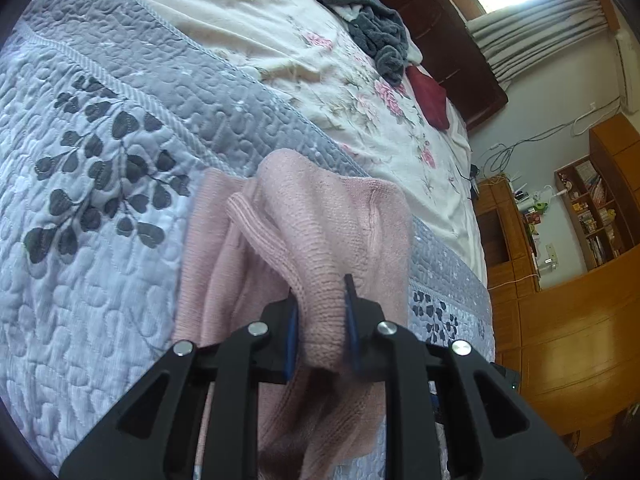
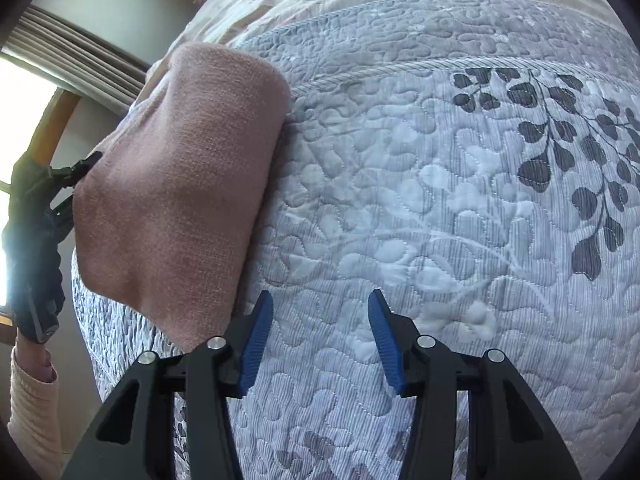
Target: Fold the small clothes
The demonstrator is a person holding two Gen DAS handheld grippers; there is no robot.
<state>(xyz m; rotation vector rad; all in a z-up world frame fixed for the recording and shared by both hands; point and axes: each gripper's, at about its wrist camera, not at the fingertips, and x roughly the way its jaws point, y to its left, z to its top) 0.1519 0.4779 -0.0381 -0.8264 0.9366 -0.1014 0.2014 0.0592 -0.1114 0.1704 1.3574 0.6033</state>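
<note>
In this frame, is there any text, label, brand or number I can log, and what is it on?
None can be read.
Book spines and boxes on the wooden shelves: too small and blurred.
Pink knit garment held in the left claw: no tag or print shows.
Quilt under the open right claw: leaf pattern only, no writing.
Grey clothes and dark red cloth: nothing printed shows.

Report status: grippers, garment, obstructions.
Left gripper shut on pink knit garment, lifted. Right gripper open, empty, over quilt. Nothing in the way.
</note>
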